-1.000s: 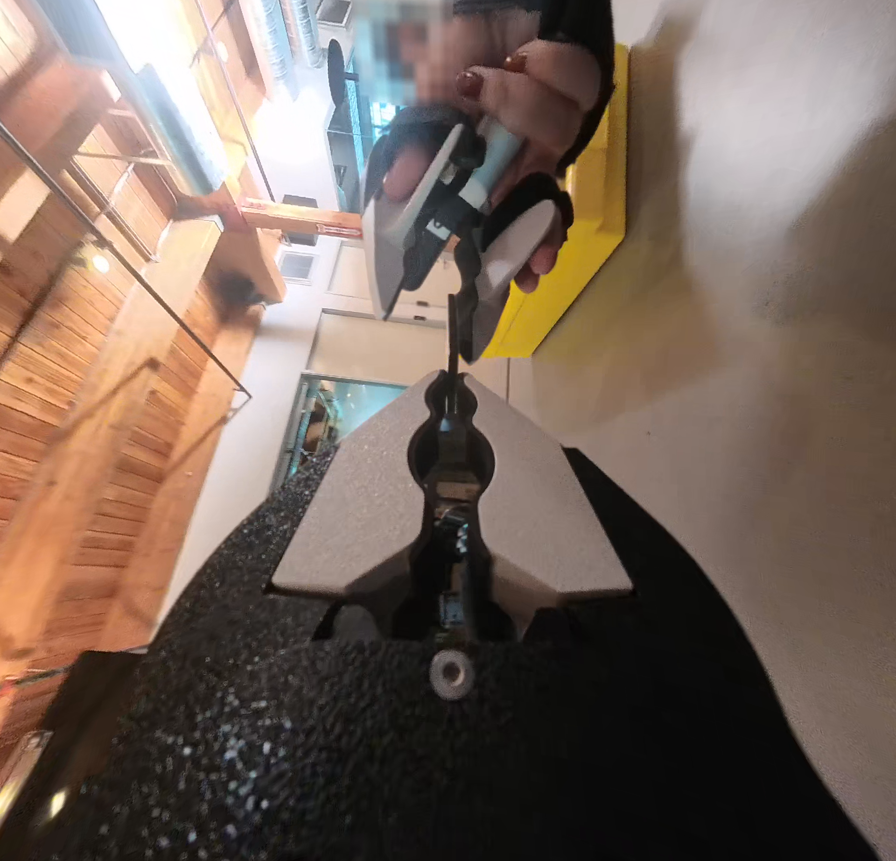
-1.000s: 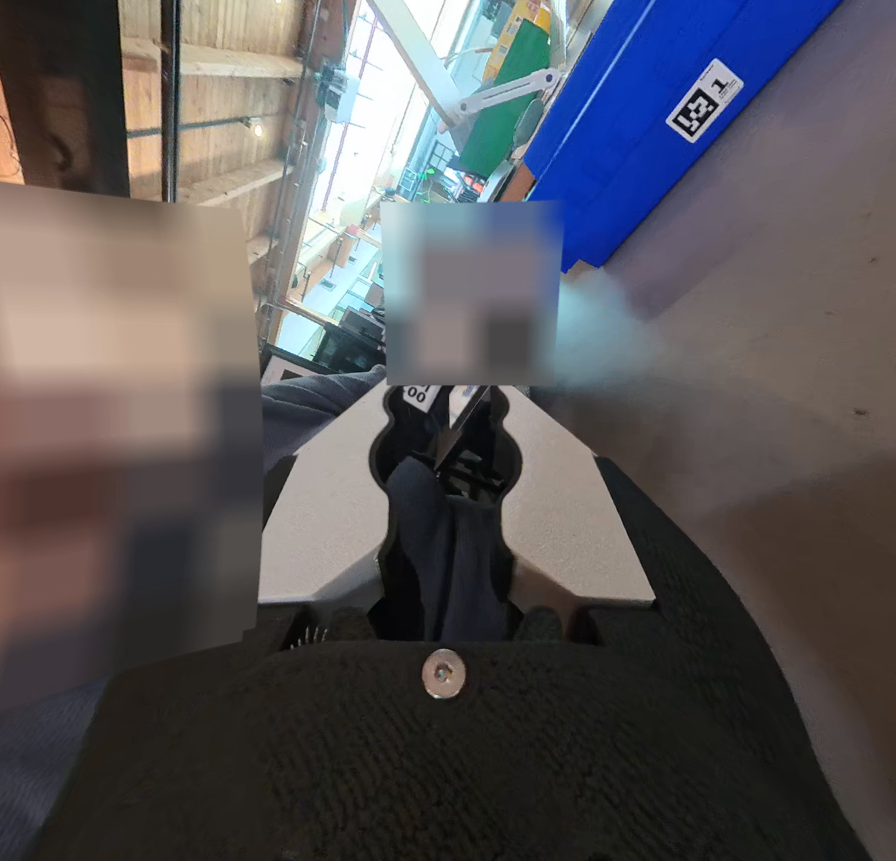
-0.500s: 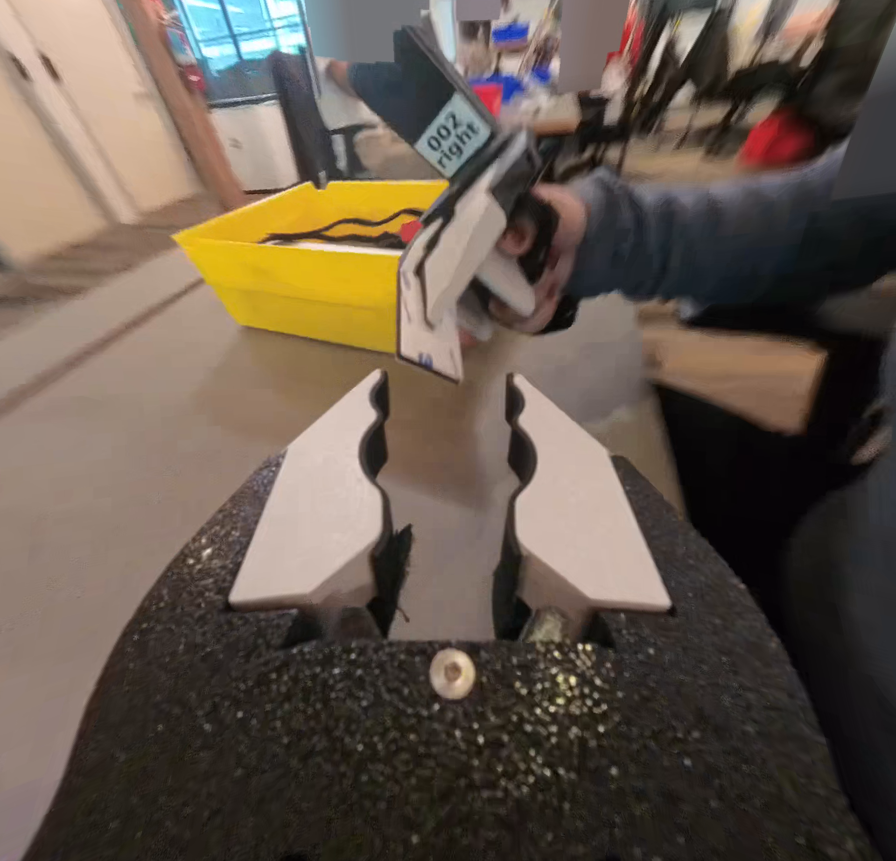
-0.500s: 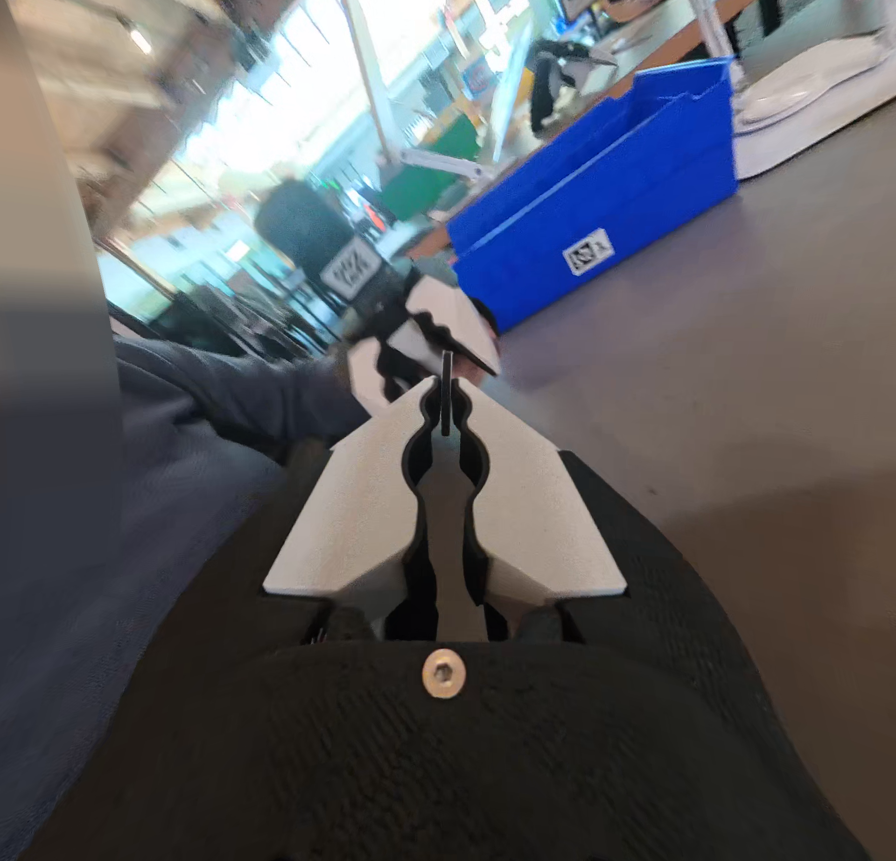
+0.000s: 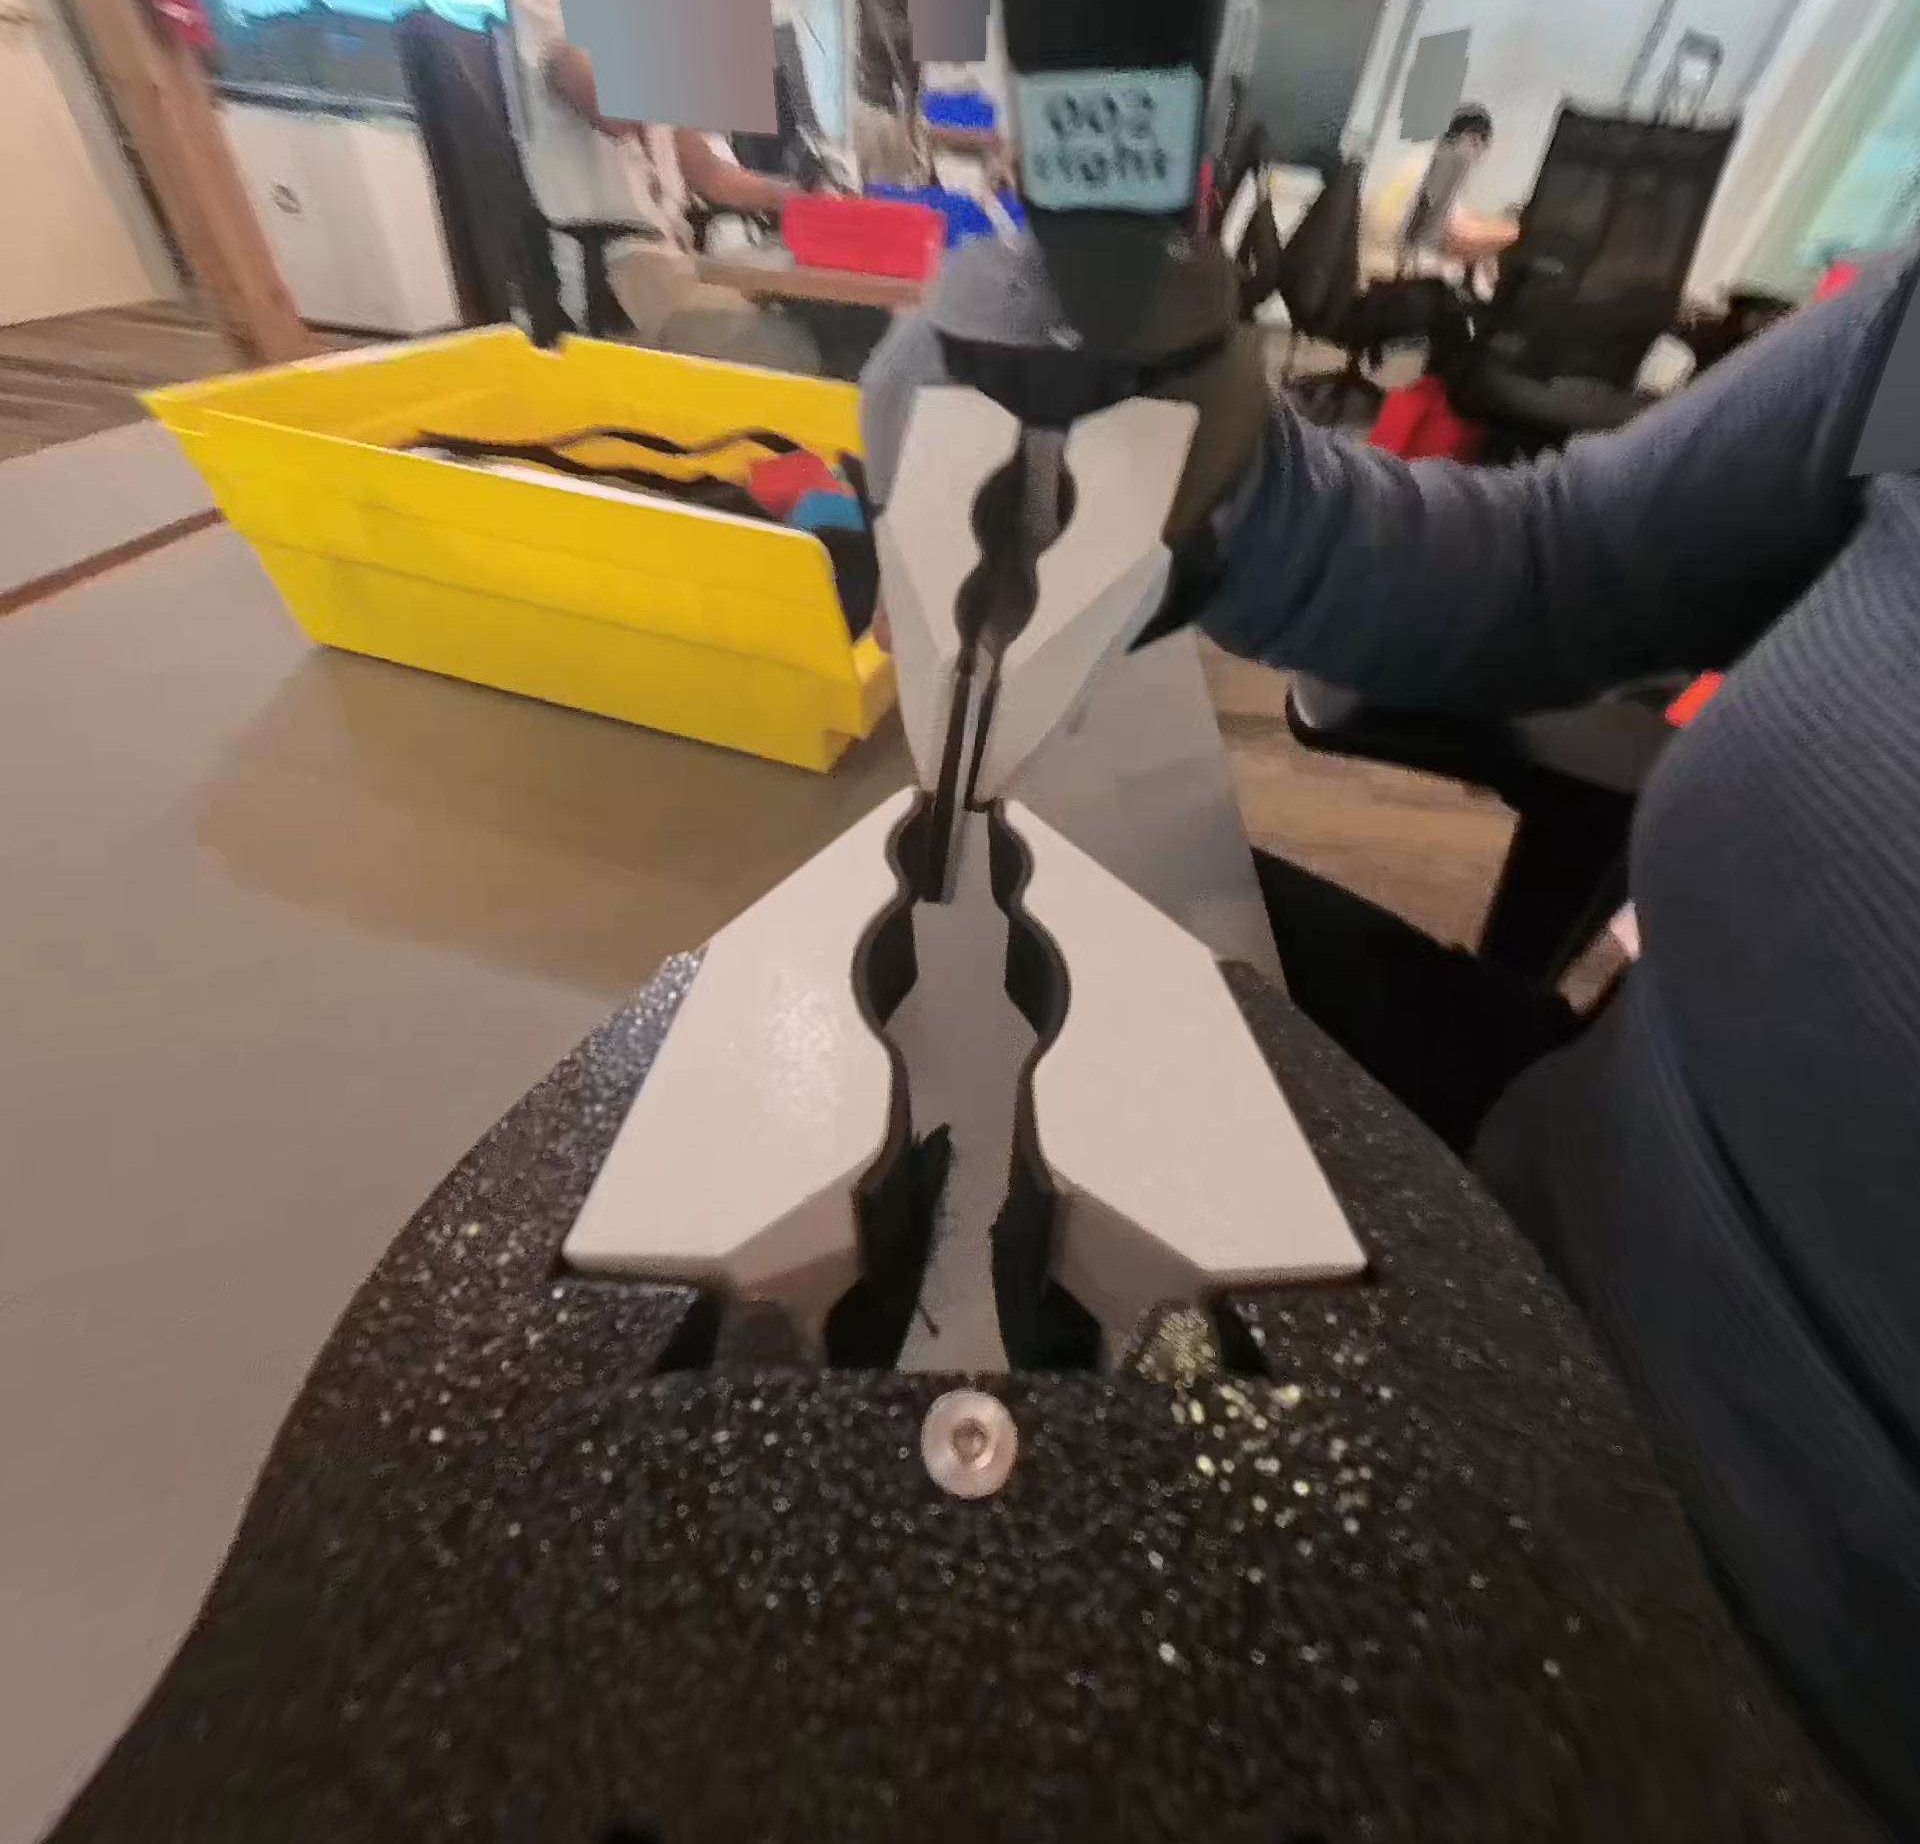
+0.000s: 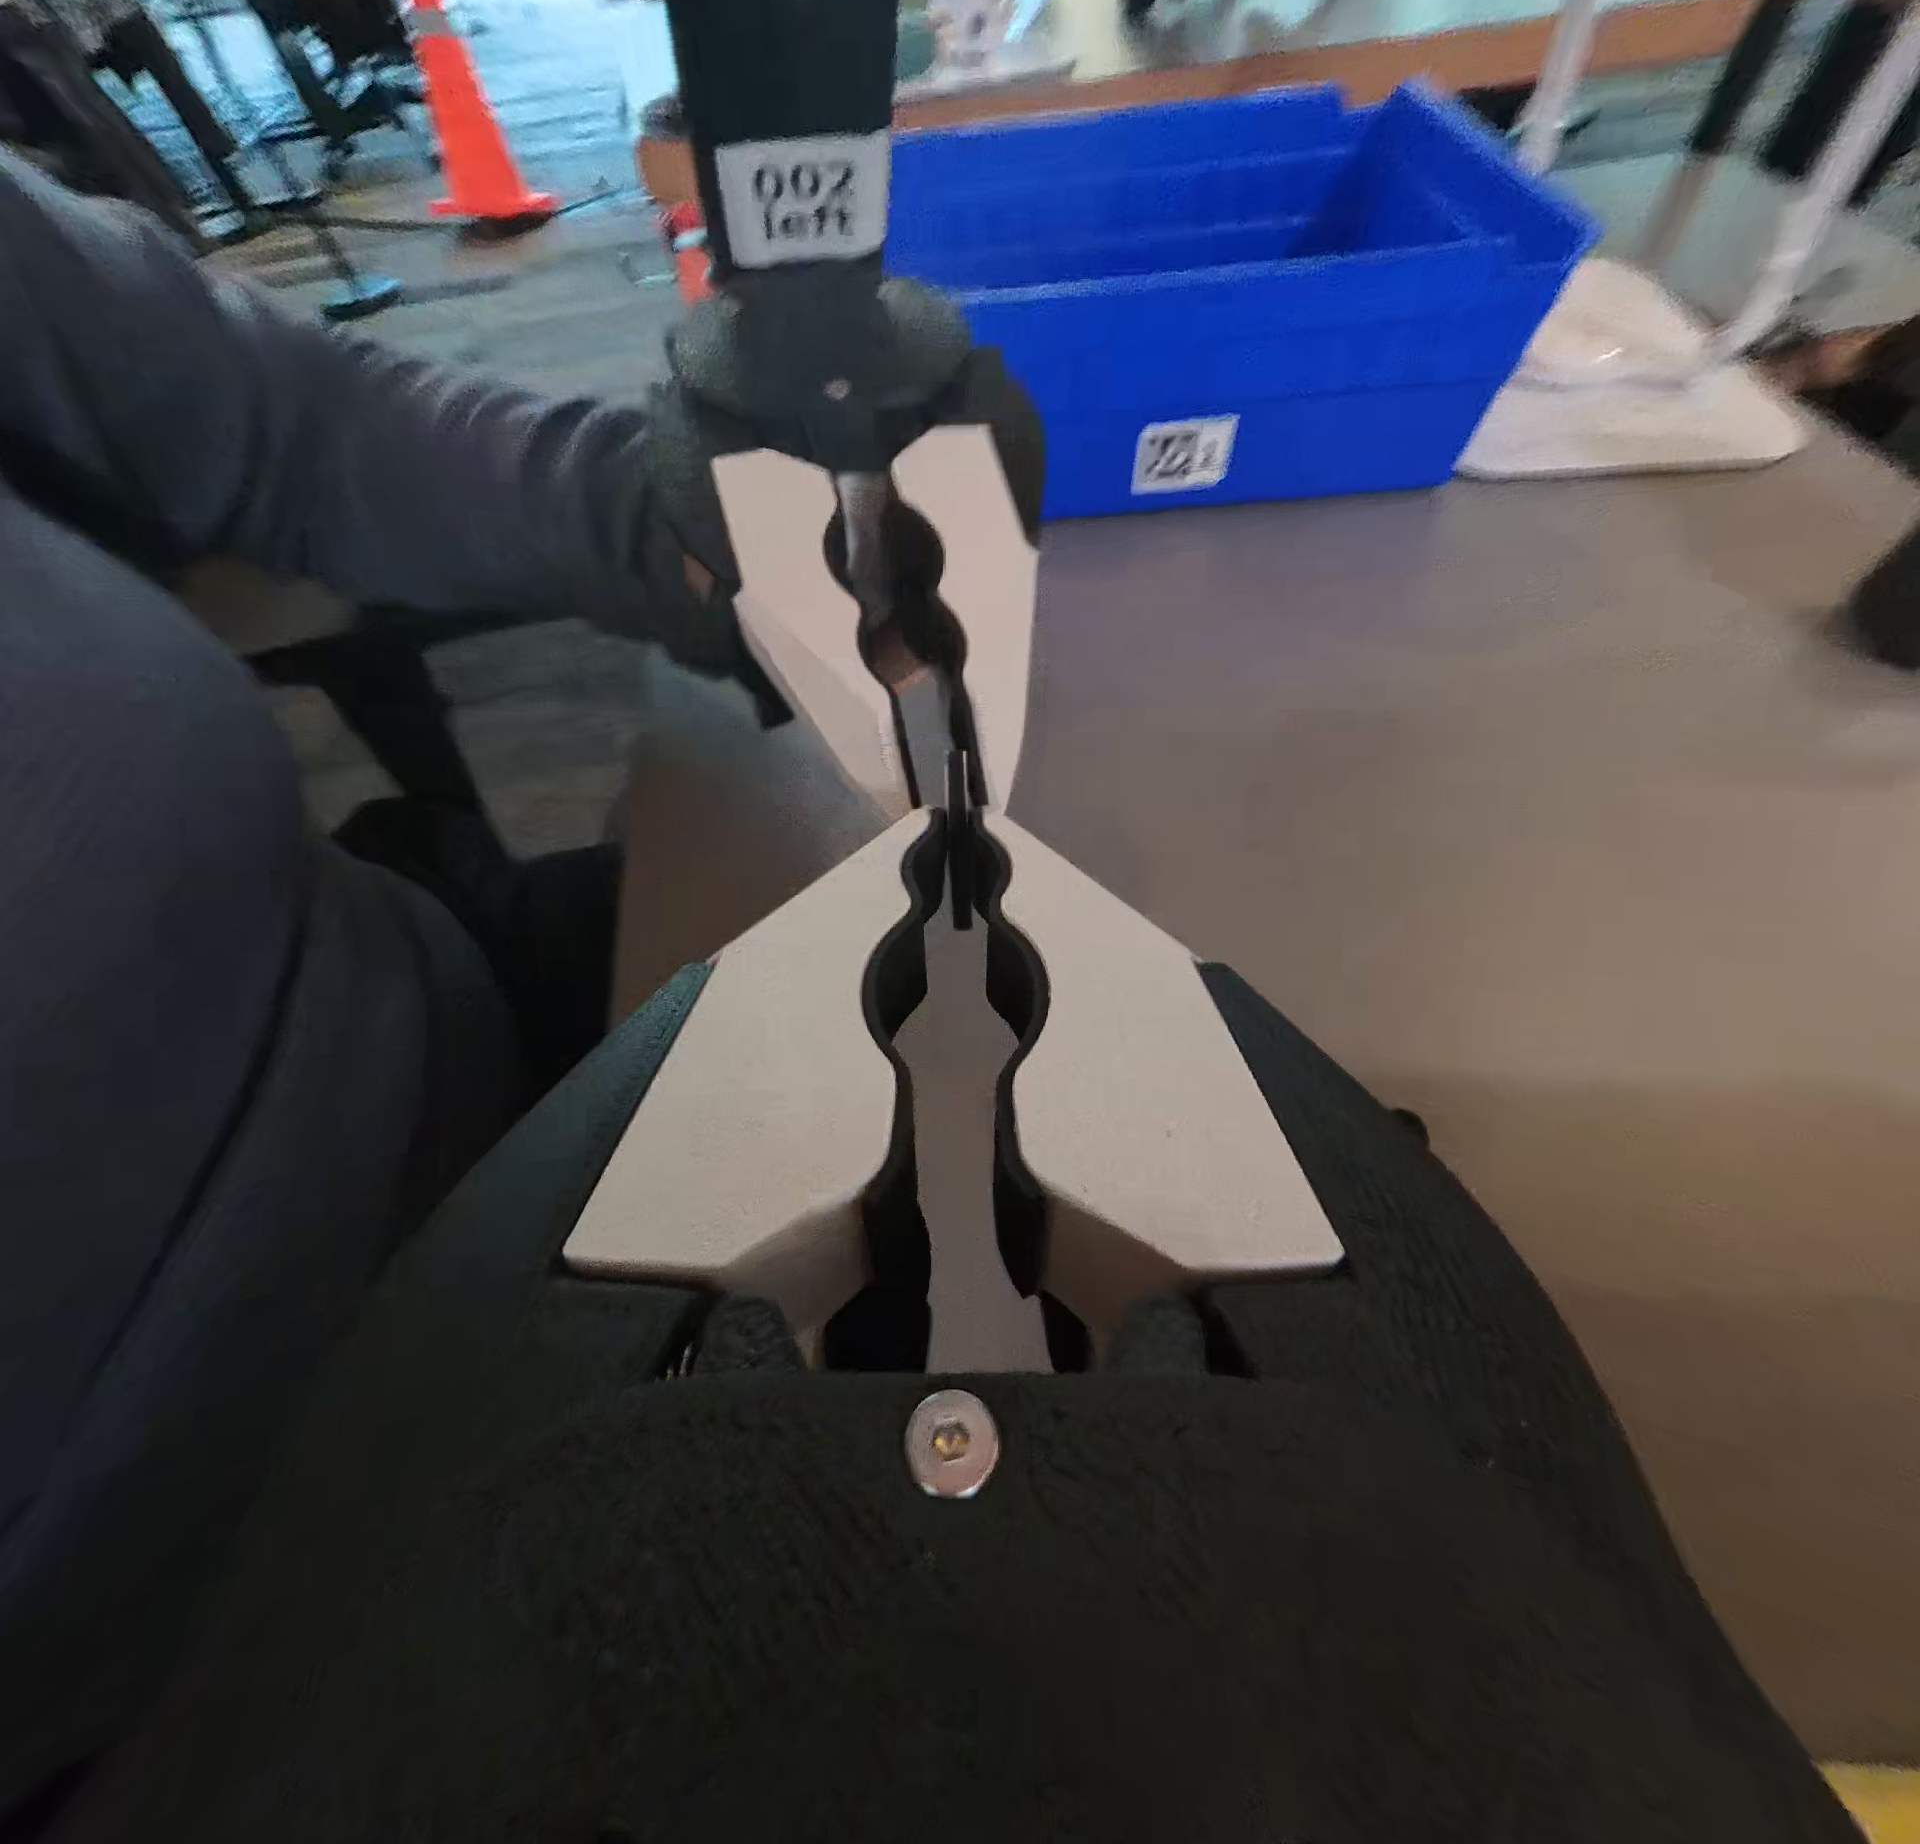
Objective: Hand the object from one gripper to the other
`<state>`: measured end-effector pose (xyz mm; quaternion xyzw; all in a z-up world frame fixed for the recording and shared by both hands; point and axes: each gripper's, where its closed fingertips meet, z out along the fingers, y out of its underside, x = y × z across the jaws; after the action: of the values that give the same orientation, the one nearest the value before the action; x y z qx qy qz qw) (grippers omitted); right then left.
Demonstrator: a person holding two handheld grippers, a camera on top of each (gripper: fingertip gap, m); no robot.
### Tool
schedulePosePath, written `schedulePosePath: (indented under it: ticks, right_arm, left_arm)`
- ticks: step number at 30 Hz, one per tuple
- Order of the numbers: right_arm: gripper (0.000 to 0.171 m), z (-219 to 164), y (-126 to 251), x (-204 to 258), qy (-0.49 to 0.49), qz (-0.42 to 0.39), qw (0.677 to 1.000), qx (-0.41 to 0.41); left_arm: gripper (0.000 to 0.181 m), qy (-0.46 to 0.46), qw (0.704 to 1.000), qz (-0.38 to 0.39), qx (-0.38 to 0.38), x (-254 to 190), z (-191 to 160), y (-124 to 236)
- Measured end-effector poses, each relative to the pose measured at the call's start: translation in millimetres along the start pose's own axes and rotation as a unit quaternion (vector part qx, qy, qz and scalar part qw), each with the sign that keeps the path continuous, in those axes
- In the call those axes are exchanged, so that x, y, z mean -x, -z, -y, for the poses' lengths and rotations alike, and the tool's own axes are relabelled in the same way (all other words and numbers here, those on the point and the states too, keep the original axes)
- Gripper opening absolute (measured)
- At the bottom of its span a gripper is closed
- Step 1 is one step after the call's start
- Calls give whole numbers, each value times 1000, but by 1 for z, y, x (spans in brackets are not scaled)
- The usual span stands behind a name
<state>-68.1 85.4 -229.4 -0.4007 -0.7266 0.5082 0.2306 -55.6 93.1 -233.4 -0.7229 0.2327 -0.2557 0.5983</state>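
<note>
The object is a thin flat black strip (image 5: 954,755). My right gripper (image 6: 961,828) is shut on it at its fingertips, and the strip (image 6: 963,859) stands on edge there. In the left wrist view the right gripper (image 5: 966,792) faces me tip to tip. My left gripper (image 5: 956,833) is open by a narrow gap. The strip's free end reaches in between its fingertips, close to the left pad, with a sliver of space on the other side. The left gripper also shows in the right wrist view (image 6: 940,792). Both are held above the grey table (image 5: 260,963).
A yellow bin (image 5: 520,568) with black and coloured items stands on the table behind the left side. A blue bin (image 6: 1247,423) stands behind on the right side. The person's arms and torso (image 5: 1766,963) are close by. An orange cone (image 6: 468,111) stands far back.
The strip passed from the left gripper to the right one, and the left opened wide. Since then the grippers have come tip to tip again and the left jaws have narrowed around the strip's end.
</note>
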Motion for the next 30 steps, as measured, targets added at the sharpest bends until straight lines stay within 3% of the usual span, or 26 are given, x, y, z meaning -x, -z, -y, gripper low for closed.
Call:
schedulePosePath:
  ticks: [1,2,5,7,10,13,16,20,23,24,26,28,30]
  right_arm:
    - [15,7,2,-11,9,-43,999,-19]
    - [42,15,5,-22,33,-89,995,-39]
    - [53,19,3,-18,19,-85,995,-56]
    - [50,26,-2,-6,-60,-21,994,-92]
    - [30,43,2,1,-171,54,968,-177]
    - [23,45,0,6,-194,84,958,-193]
    - [3,50,3,14,-164,91,961,-204]
    - [1,46,4,10,-66,28,981,-179]
    - [1,38,10,-11,91,-99,982,-131]
    - [1,37,13,-16,157,-142,971,-110]
    - [1,36,19,-23,302,-221,925,-62]
    - [1,35,23,-26,452,-286,845,-6]
    - [1,35,25,-25,566,-323,757,36]
  left_arm:
    - [4,14,1000,7,-23,4,6,3]
    - [1,35,998,18,-56,10,14,8]
    - [1,59,981,2,-182,10,48,28]
    - [1,26,974,2,-224,5,58,36]
    - [1,-10,969,-2,-247,-4,64,37]
    - [0,-7,965,-20,-262,-10,66,36]
    - [0,-2,966,-17,-257,-9,63,33]
    - [4,85,967,-46,-236,-4,59,31]
    - [55,195,952,-83,-220,4,56,29]
    - [68,231,945,-99,-209,6,54,27]
    - [67,298,927,-118,-194,12,48,24]
    - [66,347,909,-139,-186,13,43,22]
    - [51,379,894,-161,-178,10,40,19]
